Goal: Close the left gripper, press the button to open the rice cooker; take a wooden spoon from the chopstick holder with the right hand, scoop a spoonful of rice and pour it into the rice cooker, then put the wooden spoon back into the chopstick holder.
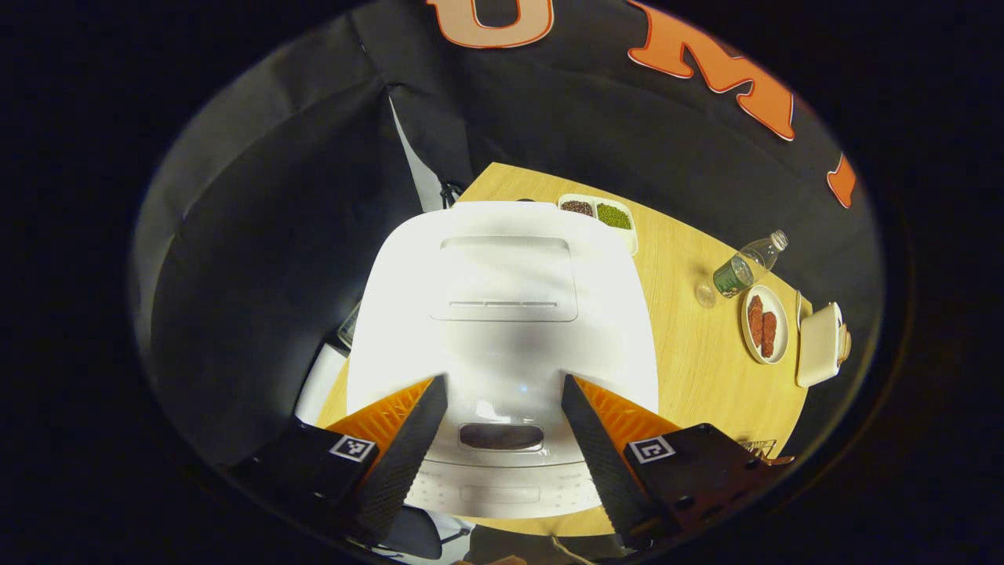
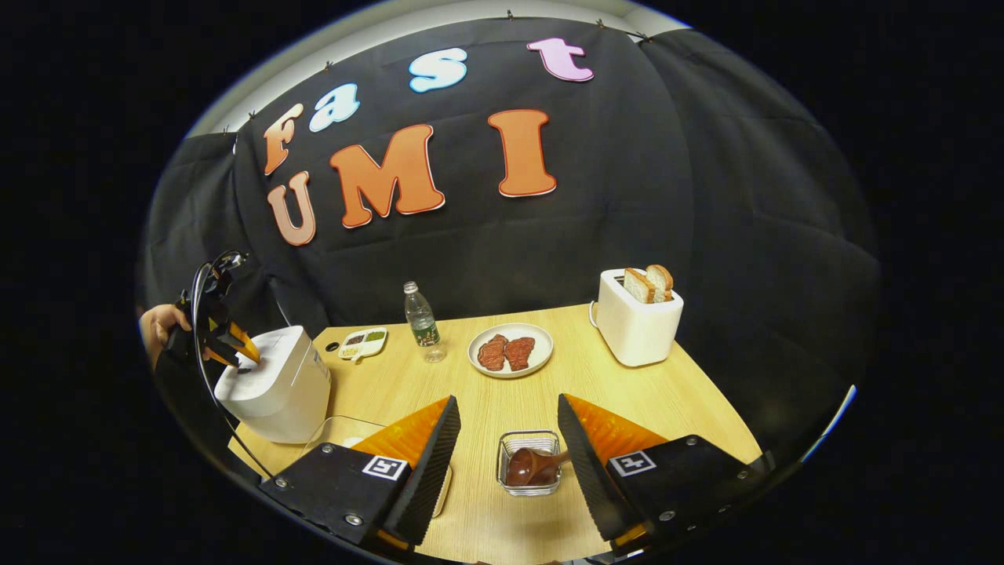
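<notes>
hovering just above the white, rounded rice cooker (image 1: 502, 314), the left gripper (image 1: 502, 463) has its jaws spread wide, not yet closed, with the dark oval lid button (image 1: 500, 436) straight ahead between the fingers. the right gripper (image 2: 508, 463), also wide and empty, sits over the light wooden table (image 2: 627, 400), facing a brown wooden spoon (image 2: 529, 464) in a clear square holder (image 2: 529, 463).

Dim booth; rice cooker (image 1: 502, 314) lid glares, perhaps overexposed; fisheye edges bend.
</notes>
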A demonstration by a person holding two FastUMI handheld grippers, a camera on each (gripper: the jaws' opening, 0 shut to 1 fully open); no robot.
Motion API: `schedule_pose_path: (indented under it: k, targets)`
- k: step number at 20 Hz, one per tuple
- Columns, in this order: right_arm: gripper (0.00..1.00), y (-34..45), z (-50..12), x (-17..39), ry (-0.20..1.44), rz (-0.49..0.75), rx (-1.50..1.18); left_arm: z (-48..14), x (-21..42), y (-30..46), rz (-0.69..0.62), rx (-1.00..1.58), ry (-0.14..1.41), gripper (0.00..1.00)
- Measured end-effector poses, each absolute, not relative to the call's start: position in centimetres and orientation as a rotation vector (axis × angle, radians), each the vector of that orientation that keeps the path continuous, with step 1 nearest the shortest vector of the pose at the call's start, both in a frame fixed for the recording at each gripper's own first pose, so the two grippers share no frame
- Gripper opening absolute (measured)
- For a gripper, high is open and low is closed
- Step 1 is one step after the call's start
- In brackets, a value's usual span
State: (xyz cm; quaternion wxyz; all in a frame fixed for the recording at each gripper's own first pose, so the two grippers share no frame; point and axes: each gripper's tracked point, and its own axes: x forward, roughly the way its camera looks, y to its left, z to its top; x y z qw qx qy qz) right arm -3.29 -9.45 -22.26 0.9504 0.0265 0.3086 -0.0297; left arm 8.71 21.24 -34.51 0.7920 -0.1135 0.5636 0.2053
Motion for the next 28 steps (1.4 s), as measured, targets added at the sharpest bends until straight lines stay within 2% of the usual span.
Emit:
schedule_pose_path:
  k: [8, 9, 14, 19, 28]
  targets:
    - [0.78, -6.0, -20.7, -0.7, 0.582, 0.049, -0.01, -32.5, 9.2, 20.7, 0.427, -0.217, 0.943, 1.0]
    - [0.79, -5.6, -20.6, -0.4, 0.58, 0.06, -0.022, -31.4, 8.5, 21.1, 0.449, -0.192, 0.926, 1.0]
    - [0.78, -3.1, -17.5, 2.2, 0.473, 0.104, -0.072, -21.7, 9.9, 18.6, 0.38, -0.05, 0.586, 1.0]
    - [0.78, 0.7, -12.9, 4.6, 0.306, 0.157, -0.132, -12.8, 5.9, 13.4, 0.309, 0.03, 0.315, 1.0]
    - [0.8, 5.5, -6.8, 5.8, 0.11, 0.242, -0.102, -7.0, 1.2, 8.1, 0.258, 0.077, 0.095, 1.0]
